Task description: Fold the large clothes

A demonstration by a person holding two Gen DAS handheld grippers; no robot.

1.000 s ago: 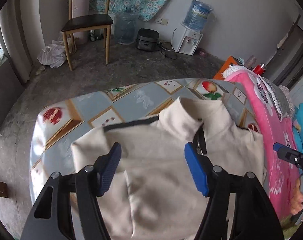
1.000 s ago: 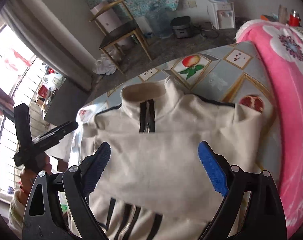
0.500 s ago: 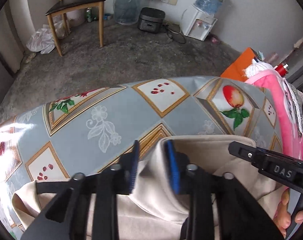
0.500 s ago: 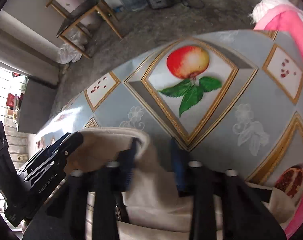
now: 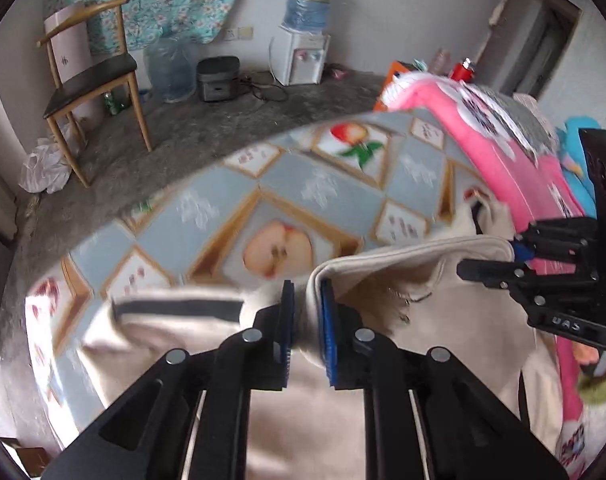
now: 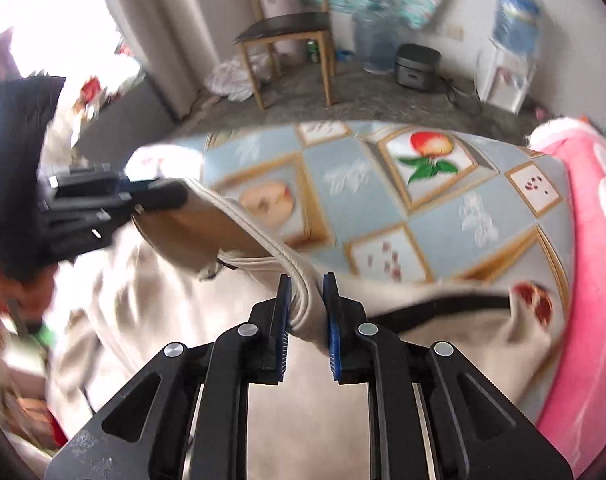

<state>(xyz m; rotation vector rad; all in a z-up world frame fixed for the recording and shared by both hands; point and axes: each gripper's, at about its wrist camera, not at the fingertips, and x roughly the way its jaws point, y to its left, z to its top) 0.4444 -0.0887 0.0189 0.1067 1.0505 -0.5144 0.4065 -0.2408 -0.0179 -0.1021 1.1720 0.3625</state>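
1. My left gripper (image 5: 306, 312) is closing, its blue pads pinching the collar of the cream jacket (image 5: 443, 320).
2. My right gripper (image 6: 307, 308) is clamped on the collar's other side (zipper edge between).
3. The jacket lies on the fruit-print tablecloth (image 6: 443, 208), beside a pink blanket (image 6: 587, 280).

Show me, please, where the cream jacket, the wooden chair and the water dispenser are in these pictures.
cream jacket (image 5: 443, 320): left wrist view, on the body fabric below the collar.
wooden chair (image 5: 91, 80): left wrist view, on the dark seat.
water dispenser (image 5: 303, 60): left wrist view, on the white cabinet front.
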